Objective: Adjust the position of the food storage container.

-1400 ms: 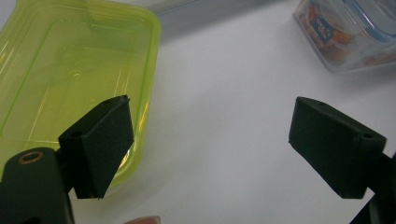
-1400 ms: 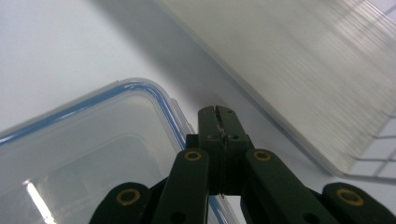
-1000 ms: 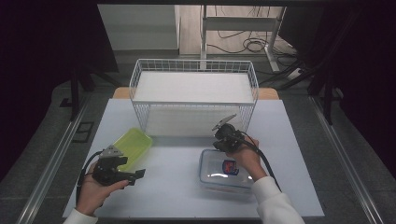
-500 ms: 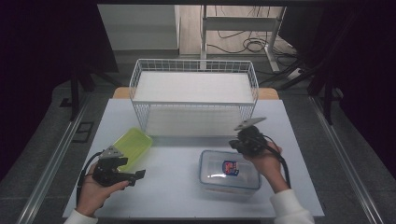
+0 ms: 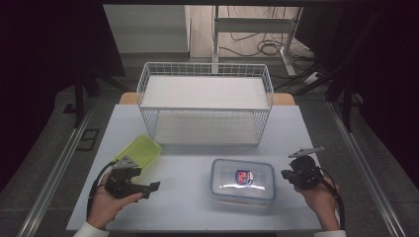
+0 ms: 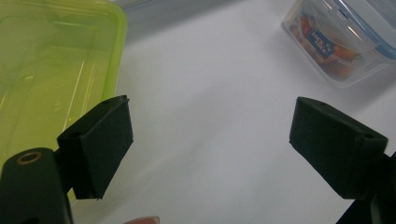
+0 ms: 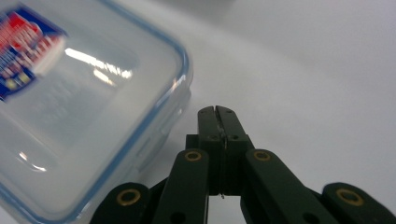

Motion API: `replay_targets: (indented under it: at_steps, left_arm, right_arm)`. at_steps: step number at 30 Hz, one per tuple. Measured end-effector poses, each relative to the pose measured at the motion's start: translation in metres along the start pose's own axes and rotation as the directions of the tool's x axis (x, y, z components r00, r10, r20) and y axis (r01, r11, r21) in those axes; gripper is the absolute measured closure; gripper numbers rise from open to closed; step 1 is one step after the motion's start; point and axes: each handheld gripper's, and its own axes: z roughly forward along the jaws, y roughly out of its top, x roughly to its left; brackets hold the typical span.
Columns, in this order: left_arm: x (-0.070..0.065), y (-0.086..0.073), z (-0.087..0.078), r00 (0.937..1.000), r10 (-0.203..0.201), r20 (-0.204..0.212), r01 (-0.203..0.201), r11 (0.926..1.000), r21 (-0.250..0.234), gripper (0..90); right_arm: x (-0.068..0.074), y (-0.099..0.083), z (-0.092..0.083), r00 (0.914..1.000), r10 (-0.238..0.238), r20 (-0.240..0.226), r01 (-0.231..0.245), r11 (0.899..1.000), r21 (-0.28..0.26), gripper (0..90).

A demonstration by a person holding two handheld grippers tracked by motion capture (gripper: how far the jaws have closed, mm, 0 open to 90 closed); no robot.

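High view: While the clear container (image 5: 242, 179) lies shut on the white bench (image 5: 188, 207) between both hands, it is touched by neither gripper; the right gripper (image 5: 286, 174) is held just beside its right end, the left gripper (image 5: 154, 186) well apart, near the green lid (image 5: 138, 152). The wire basket (image 5: 205, 108) is seen behind.
Left gripper view: The jaws are spread wide over bare bench, the green lid (image 6: 51, 70) beside one jaw. A careless sweep could knock that lid askew.
Right gripper view: The jaws are pressed together on nothing, beside the container's blue-rimmed corner (image 7: 180, 70). A shut gripper driven in could shove the container instead of gripping it.
Change: A second ago the right gripper was held over the container's far edge; it is now drawn off to the right. The left hand is unmoved.
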Motion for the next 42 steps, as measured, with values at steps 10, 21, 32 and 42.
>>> replay_targets:
  at_steps: [10, 21, 32, 42]
  left_arm:
    - [0.0, -0.003, -0.003, 0.9999, -0.004, -0.013, 0.003, 1.0, -0.007, 13.3]
    - [-0.002, -0.001, 0.001, 0.9999, 0.001, -0.01, -0.001, 1.0, 0.001, 13.4]
    - [0.001, -0.002, -0.001, 0.9998, -0.009, -0.016, 0.009, 1.0, -0.003, 13.7]
    - [0.001, 0.0, -0.005, 0.9995, -0.01, -0.03, 0.009, 0.9992, -0.038, 15.0]
  right_arm:
    - [0.011, 0.005, 0.015, 0.9991, -0.034, 0.025, 0.032, 0.998, 0.052, 89.4]
    - [0.041, 0.017, 0.028, 0.9958, -0.091, -0.009, 0.092, 0.994, 0.052, 89.4]
    - [0.078, 0.045, 0.052, 0.9889, -0.142, -0.043, 0.144, 0.989, 0.045, 89.4]
    - [0.095, 0.05, 0.06, 0.9821, -0.16, -0.099, 0.16, 0.987, -0.008, 89.4]
